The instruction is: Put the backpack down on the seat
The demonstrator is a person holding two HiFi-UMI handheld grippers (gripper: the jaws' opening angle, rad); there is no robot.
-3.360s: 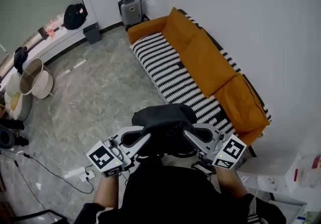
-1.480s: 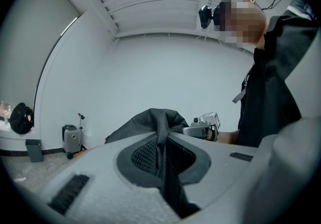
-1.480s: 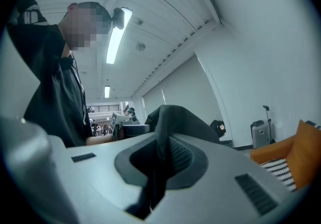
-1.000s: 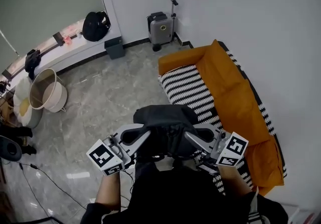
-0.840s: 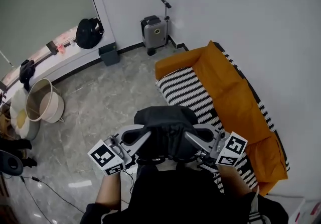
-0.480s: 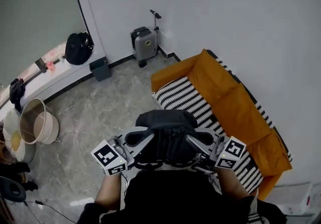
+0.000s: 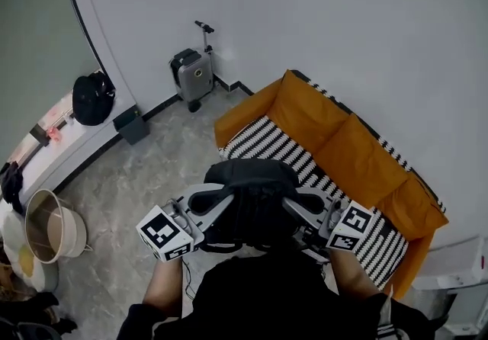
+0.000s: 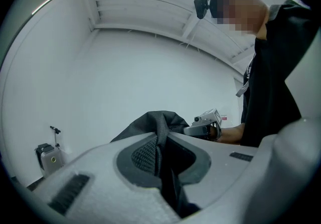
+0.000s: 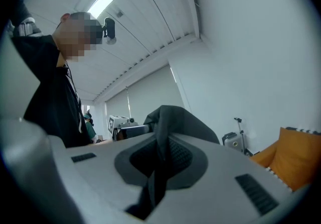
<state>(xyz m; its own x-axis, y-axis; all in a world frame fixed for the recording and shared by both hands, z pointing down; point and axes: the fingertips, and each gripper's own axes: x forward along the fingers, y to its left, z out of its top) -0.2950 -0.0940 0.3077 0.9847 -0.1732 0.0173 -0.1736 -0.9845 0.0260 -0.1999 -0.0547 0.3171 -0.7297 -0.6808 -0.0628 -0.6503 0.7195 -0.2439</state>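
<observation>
two grippers hold the black backpack (image 7: 248, 182) up in the air in front of the person's chest, near the front edge of the striped seat (image 7: 286, 149) and not resting on it. the left gripper (image 7: 216, 206) has its jaws clenched on a fold of the bag's dark fabric; the right gripper (image 7: 293, 206) is clamped on another fold from the opposite side. the seat belongs to an orange sofa (image 7: 347, 152) against the white wall. past the sofa's far end stands a grey suitcase (image 7: 191, 75). a round black bag (image 7: 90, 98) sits on a low ledge (image 7: 69, 152), with a dark bin (image 7: 131, 126) beside it and a pale basket (image 7: 46, 228) on the marbled floor (image 7: 152, 171).
</observation>
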